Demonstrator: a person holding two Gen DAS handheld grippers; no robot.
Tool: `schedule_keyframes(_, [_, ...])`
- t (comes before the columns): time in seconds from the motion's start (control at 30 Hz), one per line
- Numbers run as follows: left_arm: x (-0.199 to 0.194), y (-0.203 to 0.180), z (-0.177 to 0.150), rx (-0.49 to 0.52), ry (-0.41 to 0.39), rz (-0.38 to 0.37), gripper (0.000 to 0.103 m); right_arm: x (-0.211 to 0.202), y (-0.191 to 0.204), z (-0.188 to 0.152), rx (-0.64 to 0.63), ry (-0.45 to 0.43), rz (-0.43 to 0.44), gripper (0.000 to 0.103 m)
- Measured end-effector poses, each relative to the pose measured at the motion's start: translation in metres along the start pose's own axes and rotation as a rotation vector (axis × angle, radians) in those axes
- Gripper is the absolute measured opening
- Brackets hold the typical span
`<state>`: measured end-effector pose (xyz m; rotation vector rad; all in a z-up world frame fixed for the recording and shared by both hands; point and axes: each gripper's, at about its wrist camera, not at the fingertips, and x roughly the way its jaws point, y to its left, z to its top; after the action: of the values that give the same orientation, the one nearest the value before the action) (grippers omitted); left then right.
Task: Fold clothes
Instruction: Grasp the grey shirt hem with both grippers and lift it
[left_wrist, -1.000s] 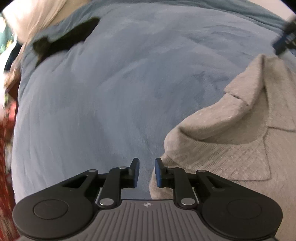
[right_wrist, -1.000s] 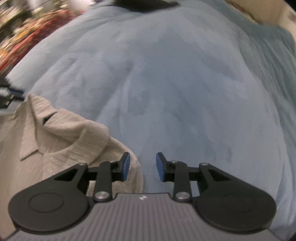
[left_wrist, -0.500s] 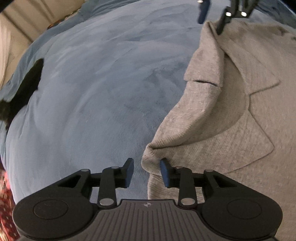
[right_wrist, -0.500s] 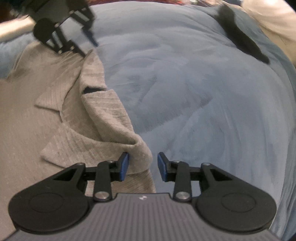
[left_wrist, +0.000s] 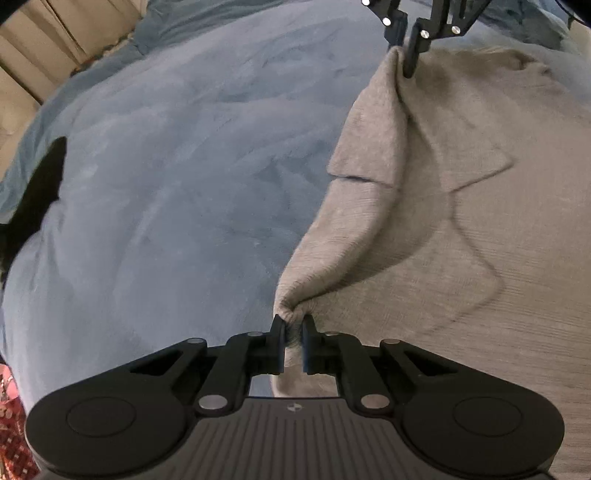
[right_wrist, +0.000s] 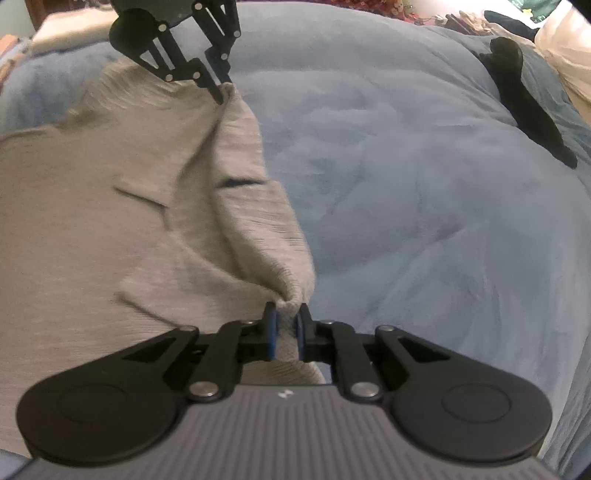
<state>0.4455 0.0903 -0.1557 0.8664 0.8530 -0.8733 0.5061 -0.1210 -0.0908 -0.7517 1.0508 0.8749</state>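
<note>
Both claws pinch beige shirt (left_wrist: 424, 229) edge: left claw (left_wrist: 293, 341), right claw (right_wrist: 285, 334); right view alone shows pillow (right_wrist: 561, 55).

Shirt (left_wrist: 461, 229) beige, ribbed; blanket (left_wrist: 184, 184) blue; dark, perhaps black, cloth (right_wrist: 524, 88).

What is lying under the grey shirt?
The grey shirt lies on a blue blanket, which shows along its edge. Anything beneath the shirt's middle is covered.

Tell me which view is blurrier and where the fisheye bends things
Right wrist view: gray collared shirt smeared by motion blur, right tool crisp. Left wrist view: sharper knit, blue blanket bulging, dark corners, left tool crisp.
</note>
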Motion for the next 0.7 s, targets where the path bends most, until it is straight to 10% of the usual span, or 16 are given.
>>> schedule_keyframes(0.33, [-0.072, -0.025, 0.001, -0.025, -0.019, -0.139, 0.008, -0.054, 0.025, -0.001, 0.079, -0.003, 0.217, 0.011])
schedule_keyframes(0.5, [-0.036, -0.002, 0.007, -0.052, 0.010, -0.068, 0.008, -0.043, -0.004, 0.005, 0.155, -0.038, 0.202, 0.011])
schedule_keyframes(0.7, [0.010, 0.060, 0.013, -0.333, 0.011, -0.054, 0.008, -0.004, -0.060, 0.008, 0.280, -0.053, 0.131, 0.010])
